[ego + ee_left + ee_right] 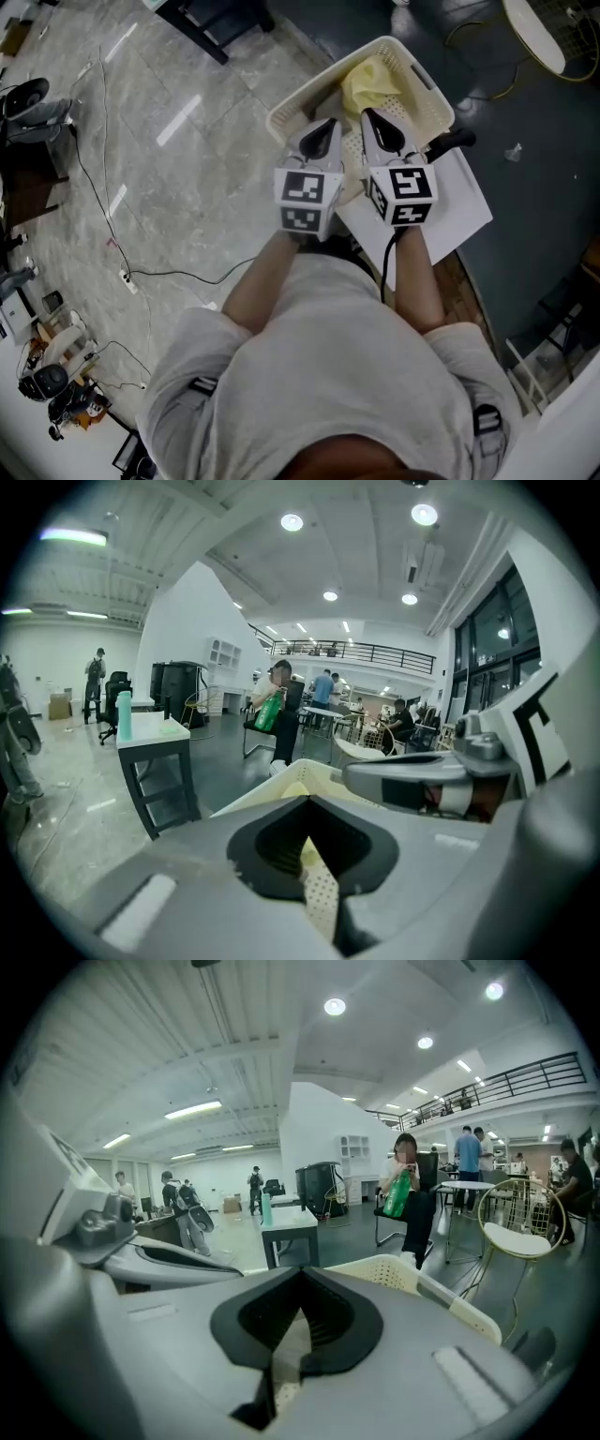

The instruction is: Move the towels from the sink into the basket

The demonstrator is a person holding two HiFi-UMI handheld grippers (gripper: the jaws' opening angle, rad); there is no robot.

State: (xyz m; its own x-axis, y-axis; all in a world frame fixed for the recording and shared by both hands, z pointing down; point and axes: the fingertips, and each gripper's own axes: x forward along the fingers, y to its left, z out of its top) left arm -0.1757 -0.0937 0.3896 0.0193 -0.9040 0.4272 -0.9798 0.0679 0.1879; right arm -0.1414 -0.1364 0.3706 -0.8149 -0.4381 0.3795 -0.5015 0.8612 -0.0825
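Over the near edge of the cream basket [417, 94], both claws hang side by side, tips pointing toward 12 o'clock. The left claw [324, 126] has its jaws pressed together on nothing, and the right claw [373, 114] is likewise closed and empty. A yellow towel [373, 80] lies crumpled inside the basket, at 12 o'clock just past the right claw's tip and at 1 o'clock from the left one. The basket sits on a white table [464, 204].

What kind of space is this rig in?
Likely a large open-plan office or lab hall: a railed mezzanine overlooks the floor, seated people gather around tables, and tall windows run along one side.
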